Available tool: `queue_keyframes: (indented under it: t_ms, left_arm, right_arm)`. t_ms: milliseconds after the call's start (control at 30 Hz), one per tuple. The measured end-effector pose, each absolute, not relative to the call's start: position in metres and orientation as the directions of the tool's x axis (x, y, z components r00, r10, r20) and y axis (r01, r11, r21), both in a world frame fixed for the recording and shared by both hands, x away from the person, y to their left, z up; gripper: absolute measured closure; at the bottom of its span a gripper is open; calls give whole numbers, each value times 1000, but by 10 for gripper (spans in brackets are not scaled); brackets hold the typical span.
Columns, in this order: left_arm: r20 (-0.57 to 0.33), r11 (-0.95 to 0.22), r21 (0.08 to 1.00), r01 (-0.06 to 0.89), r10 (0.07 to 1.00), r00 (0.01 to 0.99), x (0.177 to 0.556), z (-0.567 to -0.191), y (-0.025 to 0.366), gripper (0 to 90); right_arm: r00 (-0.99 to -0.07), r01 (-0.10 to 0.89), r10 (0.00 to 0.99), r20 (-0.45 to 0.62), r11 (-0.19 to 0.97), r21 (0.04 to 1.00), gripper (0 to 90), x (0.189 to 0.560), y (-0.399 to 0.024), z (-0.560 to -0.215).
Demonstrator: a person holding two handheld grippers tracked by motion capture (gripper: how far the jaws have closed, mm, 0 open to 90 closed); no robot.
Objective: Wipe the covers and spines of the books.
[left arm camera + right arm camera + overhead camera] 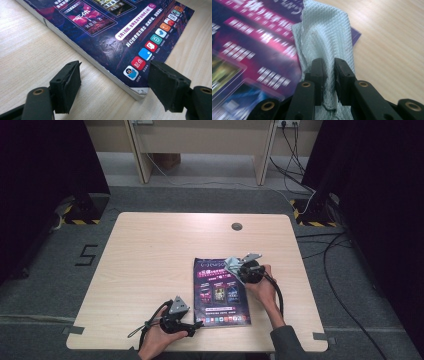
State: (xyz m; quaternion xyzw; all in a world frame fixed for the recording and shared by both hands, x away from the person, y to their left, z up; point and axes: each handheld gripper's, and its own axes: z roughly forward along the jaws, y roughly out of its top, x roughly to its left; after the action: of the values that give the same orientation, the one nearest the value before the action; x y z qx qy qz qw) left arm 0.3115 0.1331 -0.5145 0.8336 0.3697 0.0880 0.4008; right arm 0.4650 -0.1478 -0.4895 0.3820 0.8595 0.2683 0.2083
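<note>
A dark purple magazine lies flat on the wooden table, right of centre. My left gripper rests low at the magazine's near left corner. In the left gripper view, the left gripper is open, its jaws standing either side of that corner of the magazine without pressing it. My right gripper sits at the magazine's far right corner, shut on a pale grey-green cloth. The right gripper view has the right gripper pinching a fold of the waffle-textured cloth, which lies over the magazine's edge.
A round cable hole sits near the table's far edge. Bare wood spreads across the left half and the far side of the table. Cables trail over the grey floor at the right, and black curtains flank both sides.
</note>
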Motion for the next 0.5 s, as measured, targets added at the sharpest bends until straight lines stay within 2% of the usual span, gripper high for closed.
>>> queue_keyframes:
  t_ms: [167, 367, 500]
  left_arm:
    - [-148, -407, 734, 544, 686, 713, 311, -515, 133, 262]
    - [-147, -406, 735, 542, 686, 713, 311, -515, 133, 261]
    - [-146, -405, 736, 543, 687, 711, 311, -515, 133, 259]
  right_arm:
    - [-587, 570, 798, -140, 530, 628, 787, 484, -149, -490]
    - [-582, 567, 800, -144, 526, 634, 791, 489, -149, -490]
    - [-562, 550, 817, -130, 486, 679, 794, 484, -157, -483]
